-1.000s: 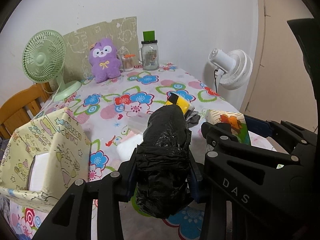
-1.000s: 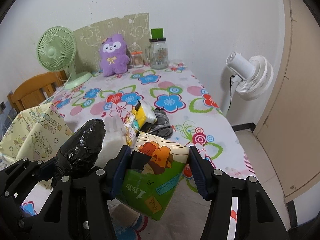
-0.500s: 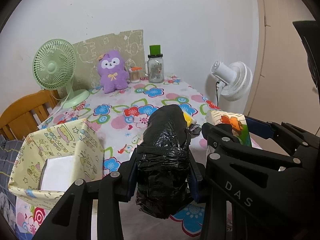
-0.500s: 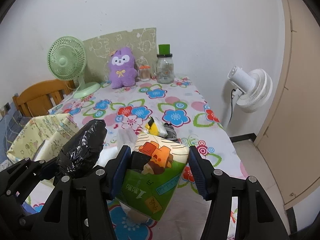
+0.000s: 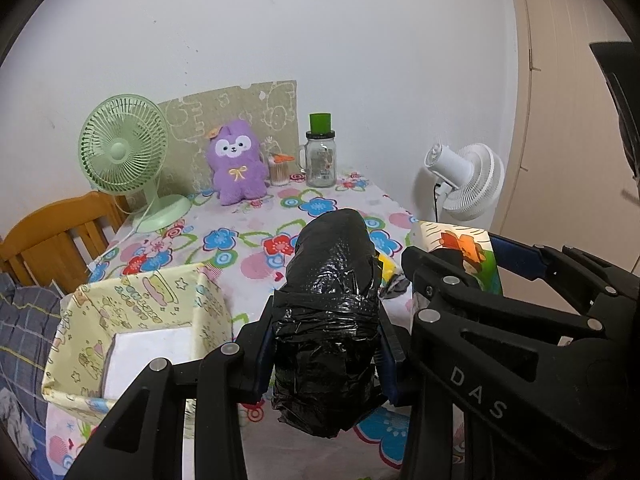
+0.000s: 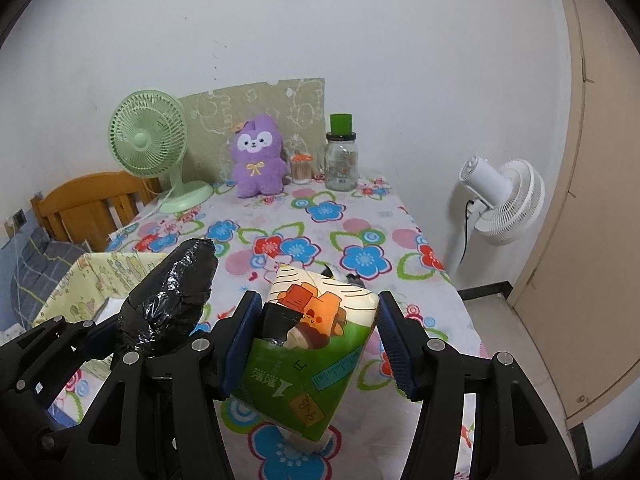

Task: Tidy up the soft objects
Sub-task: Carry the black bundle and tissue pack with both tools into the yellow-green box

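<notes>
Counter (image 6: 360, 216) w/ flowered cloth is carrying a yellow patterned box (image 5: 136, 312) at its left edge, w/ a purple plush (image 6: 258, 156) sitting upright at the back. Left gripper (image 5: 326, 350) is holding a black wrapped bundle (image 5: 330, 316) above the counter, jaws clamped on both sides. Right gripper (image 6: 316, 344) is holding a green tissue pack (image 6: 312, 344) just beside it, jaws pressing its sides

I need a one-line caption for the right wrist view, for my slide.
Right gripper holds a green tissue pack above the flowered table; left gripper holds a black bundle alongside.
</notes>
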